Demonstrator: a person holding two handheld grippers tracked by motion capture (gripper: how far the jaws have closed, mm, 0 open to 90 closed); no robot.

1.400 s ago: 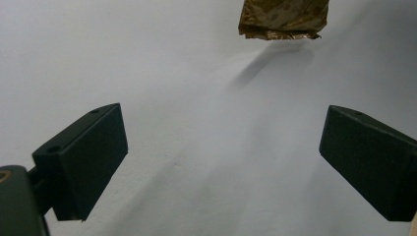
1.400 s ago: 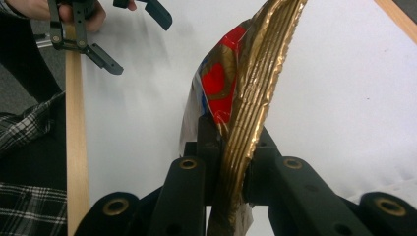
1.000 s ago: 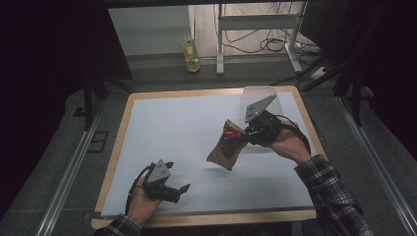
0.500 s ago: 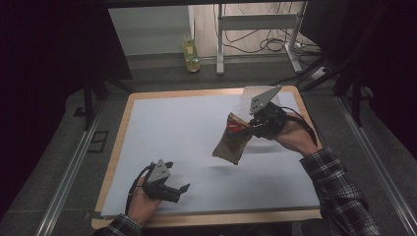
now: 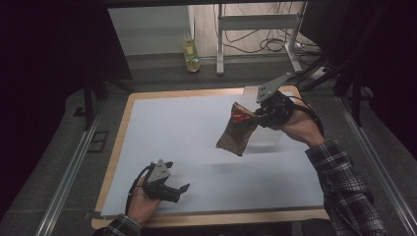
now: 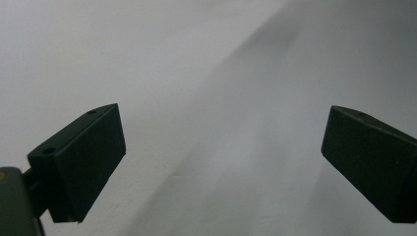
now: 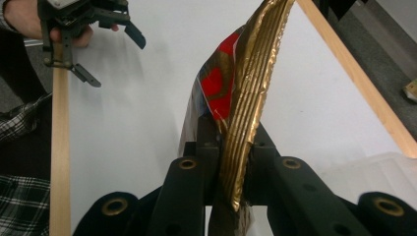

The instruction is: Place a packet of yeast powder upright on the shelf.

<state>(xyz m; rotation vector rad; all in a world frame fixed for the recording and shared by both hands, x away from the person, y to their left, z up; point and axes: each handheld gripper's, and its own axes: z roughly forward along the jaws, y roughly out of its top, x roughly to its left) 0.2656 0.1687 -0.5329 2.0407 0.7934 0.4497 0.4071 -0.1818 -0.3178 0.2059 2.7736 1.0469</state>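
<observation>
two grippers are seen in the high view. the right gripper (image 5: 255,115) is held above the far right part of the white table surface (image 5: 187,132), with its jaws clamped on the top edge of a gold and red snack bag (image 5: 237,132). the bag hangs free in the air, tilted, clear of the surface. a translucent plastic container (image 5: 255,92) is seen just behind the right gripper, at the far right corner. the left gripper (image 5: 179,191) rests low at the near left edge, well apart from the bag, with its jaws spread and nothing between them.

in the left gripper view, the two black jaws are shown wide apart over bare white surface; no object is gripped.

in the right gripper view, the crimped gold seal of the snack bag (image 7: 246,98) is pinched firmly between the closed jaws, and the left gripper (image 7: 93,29) is visible farther off near the wooden table edge (image 7: 59,147).

the pickup is judged complete: the bag is secured and lifted. placement is judged to remain, possibly into the container, though the destination cannot be confirmed.
</observation>
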